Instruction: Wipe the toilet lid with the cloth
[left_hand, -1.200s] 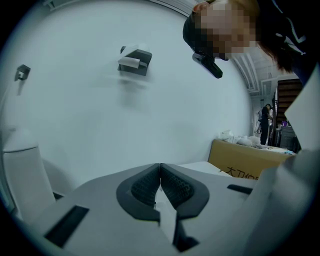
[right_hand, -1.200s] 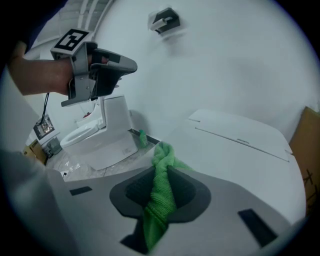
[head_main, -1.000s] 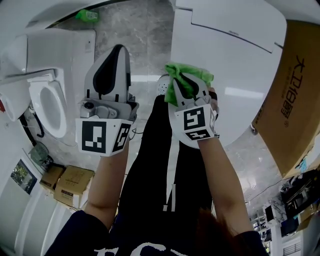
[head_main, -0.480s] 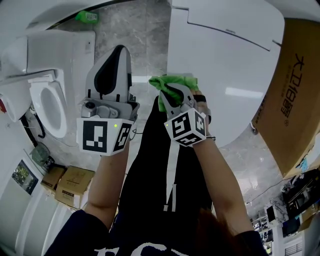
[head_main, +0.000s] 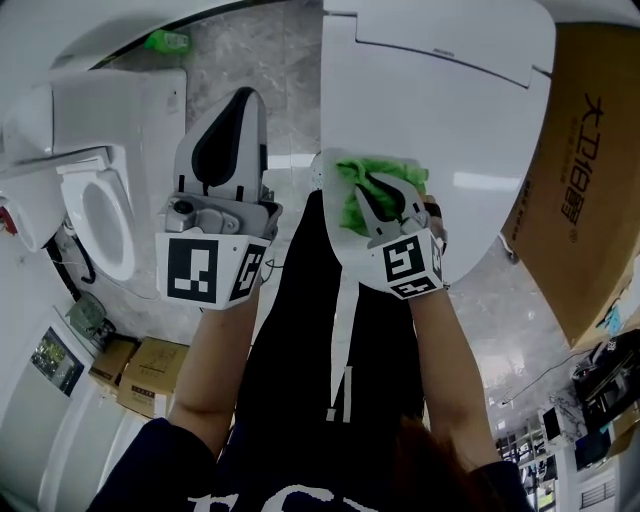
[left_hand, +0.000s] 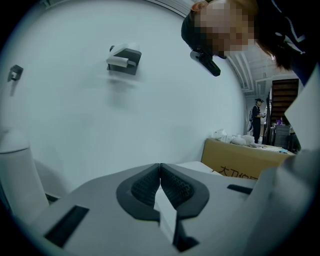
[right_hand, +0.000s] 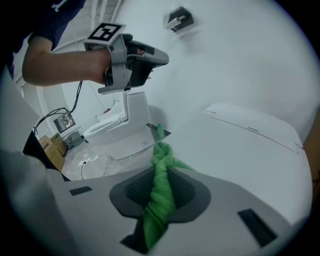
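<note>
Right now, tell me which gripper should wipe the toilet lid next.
Right: the right gripper is shut on the green cloth over the toilet lid; the left gripper is shut and empty.

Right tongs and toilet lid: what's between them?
Only the green cloth, clamped in the right tongs and bunched over the toilet lid; the right gripper view shows it.

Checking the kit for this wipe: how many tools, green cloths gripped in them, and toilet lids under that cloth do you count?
Tools: 2 (left tool, shut and empty; right tool, shut on the cloth)
Green cloth: 1
Toilet lid: 1
Total: 4
</note>
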